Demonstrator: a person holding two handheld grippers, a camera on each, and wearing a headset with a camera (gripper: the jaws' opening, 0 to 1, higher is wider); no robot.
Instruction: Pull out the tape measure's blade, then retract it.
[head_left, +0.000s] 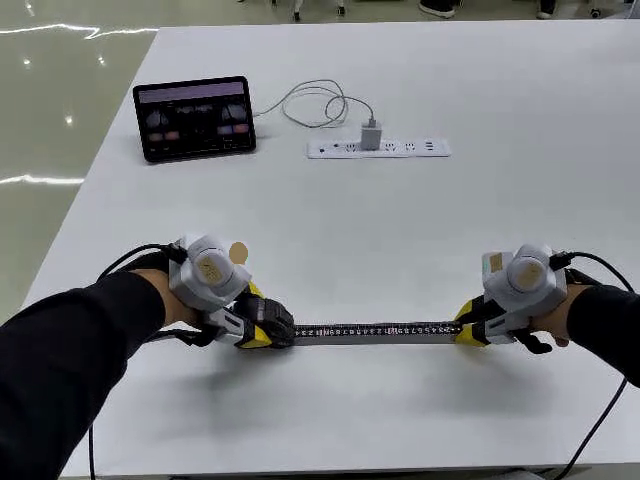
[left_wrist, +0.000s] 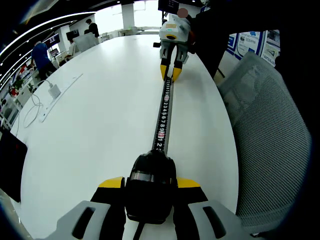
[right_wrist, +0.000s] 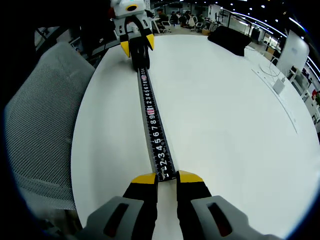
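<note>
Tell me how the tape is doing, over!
Left gripper shut on tape measure case. Right gripper shut on blade, pulled out between them. Tablet, power strip far back.

The blade (right_wrist: 155, 135) is hiding its hook inside the right gripper (right_wrist: 166, 179). The tablet (head_left: 195, 117) is showing icons — too small to read.

Bright overhead light, floor glare, fisheye-warped edges

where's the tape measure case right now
In the head view the tape measure case sits low on the left of the white table, clamped in the left tool, its blade running right to the right tool.
</note>
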